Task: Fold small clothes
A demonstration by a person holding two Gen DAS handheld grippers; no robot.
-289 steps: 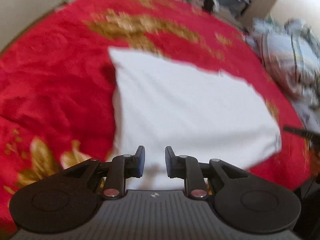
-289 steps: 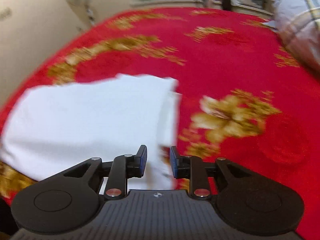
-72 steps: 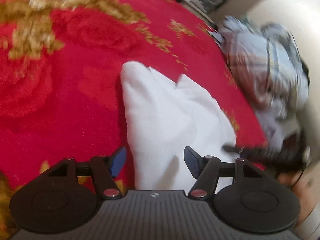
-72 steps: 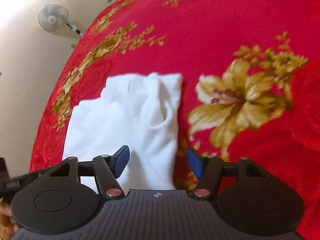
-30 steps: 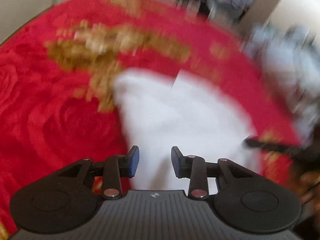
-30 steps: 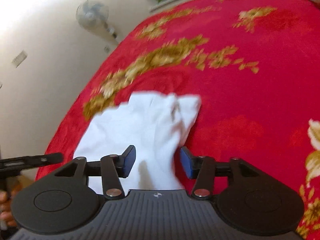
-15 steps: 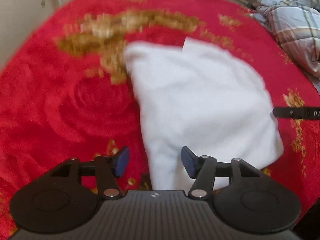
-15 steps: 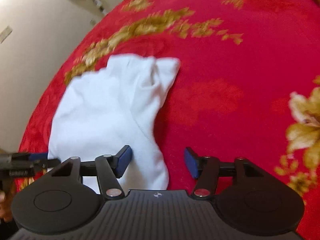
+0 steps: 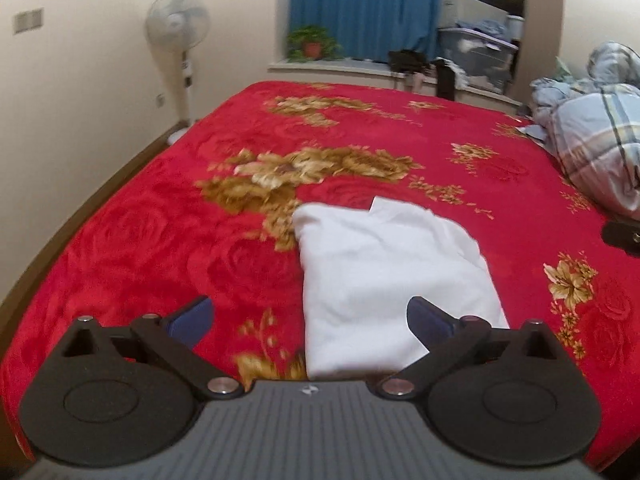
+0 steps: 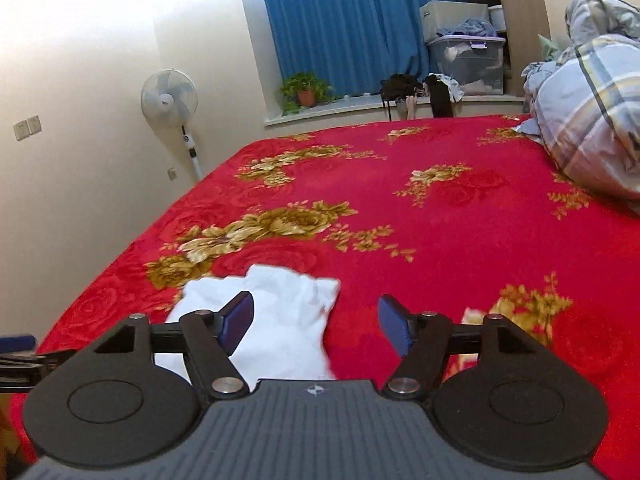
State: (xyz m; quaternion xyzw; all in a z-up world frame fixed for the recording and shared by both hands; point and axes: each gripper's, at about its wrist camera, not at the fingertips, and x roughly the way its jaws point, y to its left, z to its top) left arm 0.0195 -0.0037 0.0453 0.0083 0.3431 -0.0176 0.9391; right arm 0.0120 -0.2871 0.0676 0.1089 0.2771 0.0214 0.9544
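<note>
A folded white garment (image 9: 384, 268) lies flat on the red floral blanket (image 9: 160, 232) near the bed's front edge. It also shows in the right wrist view (image 10: 288, 320), low and left of centre. My left gripper (image 9: 310, 318) is wide open and empty, held above the garment's near end. My right gripper (image 10: 314, 320) is wide open and empty, raised above the garment's right side. The tip of the right gripper shows at the right edge of the left wrist view (image 9: 622, 234). The left gripper shows at the left edge of the right wrist view (image 10: 24, 356).
A bundled plaid quilt (image 9: 596, 140) lies on the bed's right side. A standing fan (image 9: 178, 28) stands by the left wall. A windowsill with a potted plant (image 10: 306, 92), dark items and storage bins (image 10: 468, 56) runs behind the bed. The bed's left edge drops to the floor.
Both grippers have lifted and tilted up from the garment, so the room now shows. Both jaws have opened wider. The garment lies as it did half a second ago.
</note>
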